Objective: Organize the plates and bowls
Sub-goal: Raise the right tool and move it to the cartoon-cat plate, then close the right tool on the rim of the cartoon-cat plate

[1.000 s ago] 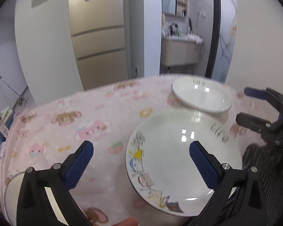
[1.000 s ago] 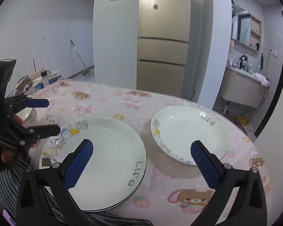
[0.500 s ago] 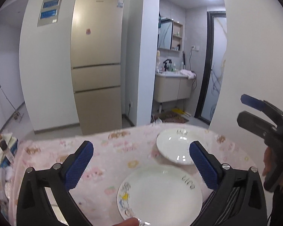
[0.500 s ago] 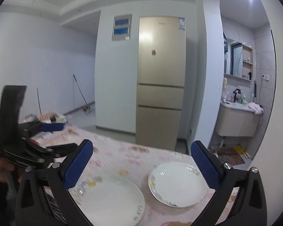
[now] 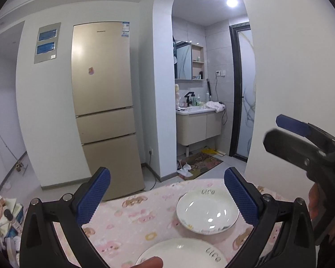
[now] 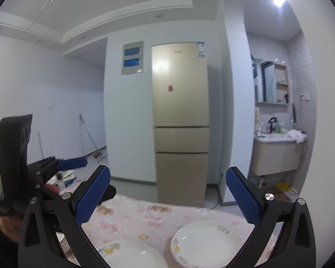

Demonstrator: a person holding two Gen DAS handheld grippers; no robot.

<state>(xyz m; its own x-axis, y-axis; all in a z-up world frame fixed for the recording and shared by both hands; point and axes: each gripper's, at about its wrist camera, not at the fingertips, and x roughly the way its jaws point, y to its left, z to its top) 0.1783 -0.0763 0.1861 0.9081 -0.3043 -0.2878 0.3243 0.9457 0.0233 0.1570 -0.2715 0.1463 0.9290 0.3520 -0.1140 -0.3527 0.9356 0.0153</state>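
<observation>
Two white plates with cartoon rims and "Life" lettering lie side by side on the pink tablecloth (image 5: 127, 218). In the left wrist view the far plate (image 5: 207, 214) is lower right and the near plate (image 5: 181, 254) is cut off by the bottom edge. My left gripper (image 5: 167, 197) is held high above them, open and holding nothing. The right wrist view has one plate (image 6: 203, 241) at lower right and the other plate (image 6: 131, 254) at the bottom. My right gripper (image 6: 167, 197) is also raised, open and holding nothing. Each view catches the other gripper: the right gripper (image 5: 277, 131) and the left gripper (image 6: 87, 174).
A tall gold fridge (image 5: 102, 111) stands behind the table. To its right an arch opens on a bathroom vanity (image 5: 196, 125). Boxes and clutter (image 5: 2, 214) sit beyond the table's left edge. A fingertip (image 5: 149, 262) shows at the bottom edge.
Both grippers have lifted and tilted up away from the table, so the plates have slid to the bottom of each view. The plates have not moved. Both jaws stay open.
</observation>
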